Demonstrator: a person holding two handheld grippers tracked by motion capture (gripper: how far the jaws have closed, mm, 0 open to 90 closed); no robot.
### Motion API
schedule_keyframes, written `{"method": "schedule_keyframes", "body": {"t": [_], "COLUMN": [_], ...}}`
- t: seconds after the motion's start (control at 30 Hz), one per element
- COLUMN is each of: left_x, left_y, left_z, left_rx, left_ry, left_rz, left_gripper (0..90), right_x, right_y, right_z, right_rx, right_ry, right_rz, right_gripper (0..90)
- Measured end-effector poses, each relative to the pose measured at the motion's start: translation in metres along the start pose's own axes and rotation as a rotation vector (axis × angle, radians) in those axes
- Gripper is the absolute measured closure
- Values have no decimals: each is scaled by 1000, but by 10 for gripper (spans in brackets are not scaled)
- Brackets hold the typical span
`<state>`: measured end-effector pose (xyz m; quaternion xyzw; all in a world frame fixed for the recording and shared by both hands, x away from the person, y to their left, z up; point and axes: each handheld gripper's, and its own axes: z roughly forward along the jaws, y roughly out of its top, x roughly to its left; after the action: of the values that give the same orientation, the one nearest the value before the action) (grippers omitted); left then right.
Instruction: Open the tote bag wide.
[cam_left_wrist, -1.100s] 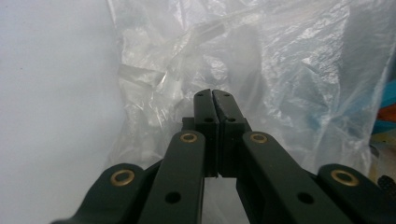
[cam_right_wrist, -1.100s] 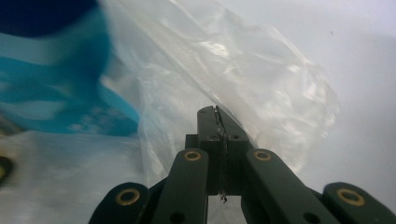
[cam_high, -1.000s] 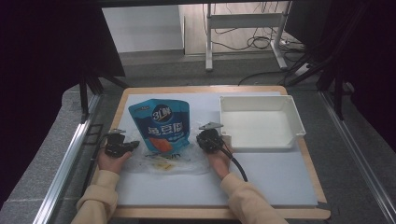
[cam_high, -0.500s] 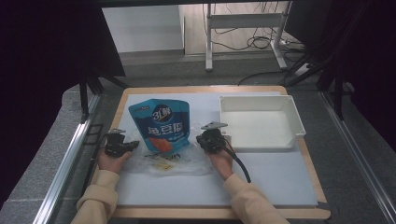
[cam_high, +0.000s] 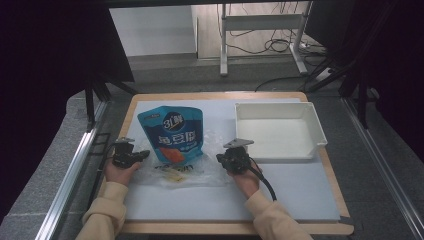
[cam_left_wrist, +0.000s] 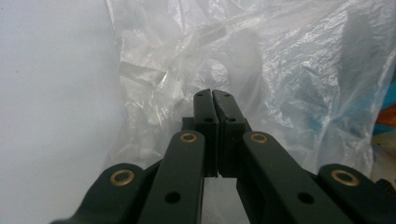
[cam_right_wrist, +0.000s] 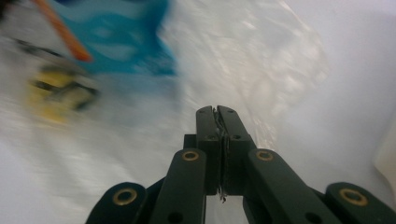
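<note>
A crumpled clear plastic bag (cam_high: 206, 169) lies on the white mat, and a blue snack pouch (cam_high: 172, 132) rests on its far part. A small yellow packet (cam_high: 173, 173) lies in the film near the front. My left gripper (cam_high: 146, 154) is at the bag's left edge, jaws shut, and the film (cam_left_wrist: 289, 60) billows around its tips (cam_left_wrist: 212, 92). My right gripper (cam_high: 219, 158) is at the bag's right edge, shut with a sliver of film pinched between its jaws (cam_right_wrist: 216, 109). Past those jaws the right gripper view shows the pouch (cam_right_wrist: 116, 32) and the yellow packet (cam_right_wrist: 56, 88), both blurred.
A white rectangular tray (cam_high: 280, 152) stands at the right rear of the mat (cam_high: 300, 190), close to my right gripper. The wooden table edge (cam_high: 225, 227) runs along the front. A black cable (cam_high: 267, 187) trails from the right gripper over the forearm.
My right gripper has shifted a little to the right, away from the pouch, drawing the bag's film with it. The left gripper has stayed where it was.
</note>
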<state>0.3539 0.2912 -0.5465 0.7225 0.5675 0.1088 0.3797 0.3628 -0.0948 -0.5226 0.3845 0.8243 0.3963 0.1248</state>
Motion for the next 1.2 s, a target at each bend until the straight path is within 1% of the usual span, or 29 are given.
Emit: {"method": "schedule_keyframes", "body": {"t": [0.07,0.13,0.2,0.23,0.3,0.33,0.37,0.4,0.43,0.5,0.53,0.57,0.6,0.63,0.67,0.7,0.73,0.77,0.83,0.87,0.9,0.93,0.97,1.03,1.07,1.1,1.13,1.17,1.2], "left_x": [0,0,0,0,0,0,0,0,-1,-1,-1,-2,-2,-3,-7,-9,-9,-13,-18,-18,-24,-24,-30,-37,-37,-43,-43,-48,-48], "left_y": [0,0,0,1,2,2,3,3,4,5,5,5,5,5,5,5,5,3,2,2,1,1,-1,-3,-3,-6,-6,-9,-9], "left_z": [0,-1,-2,-5,-11,-11,-17,-17,-25,-35,-35,-45,-45,-51,-59,-64,-64,-74,-83,-83,-90,-90,-96,-100,-100,-103,-103,-105,-105], "left_rx": [-2,-3,-10,-27,-48,-48,-71,-71,-98,-126,-126,-160,-160,-173,-184,-190,-190,-212,-223,-223,-236,-236,-244,-247,-247,-247,-247,-245,-245], "left_ry": [0,-2,-6,-23,-44,-44,-70,-70,-104,-135,-135,-157,-157,-172,-187,-187,-187,-186,-181,-181,-174,-174,-166,-159,-159,-154,-154,-150,-150], "left_rz": [-1,-1,-1,-4,-11,-11,-6,-6,-4,1,1,7,7,15,30,47,47,69,82,82,92,92,105,117,117,129,129,133,133], "left_gripper": [889,886,884,882,872,867,856,845,828,796,777,757,733,708,683,660,636,611,565,540,520,505,485,445,432,424,417,411,405], "right_x": [-3,-3,1,3,7,8,10,12,15,18,20,21,21,22,23,23,23,23,22,22,22,22,22,22,22,21,21,20,19], "right_y": [-5,-6,-1,1,5,7,9,11,14,17,19,21,21,23,24,25,26,28,30,30,33,35,37,41,41,45,45,49,51], "right_z": [7,8,3,0,-6,-9,-13,-16,-19,-25,-27,-30,-30,-35,-36,-38,-40,-42,-46,-46,-52,-55,-58,-65,-65,-70,-70,-75,-76], "right_rx": [29,30,10,-7,-30,-43,-55,-68,-85,-111,-122,-131,-131,-160,-167,-172,-177,-183,-196,-196,-212,-221,-227,-234,-234,-236,-236,-243,-243], "right_ry": [9,12,16,18,19,24,32,39,43,53,58,64,64,88,93,103,112,121,146,146,171,178,184,195,195,200,200,197,201], "right_rz": [26,24,12,2,-12,-21,-25,-32,-37,-54,-59,-61,-61,-64,-66,-67,-70,-68,-68,-68,-70,-80,-89,-103,-103,-117,-117,-122,-124], "right_gripper": [875,874,873,872,869,867,866,865,865,863,863,863,863,862,861,858,852,845,825,825,792,769,739,662,662,589,589,532,508]}}
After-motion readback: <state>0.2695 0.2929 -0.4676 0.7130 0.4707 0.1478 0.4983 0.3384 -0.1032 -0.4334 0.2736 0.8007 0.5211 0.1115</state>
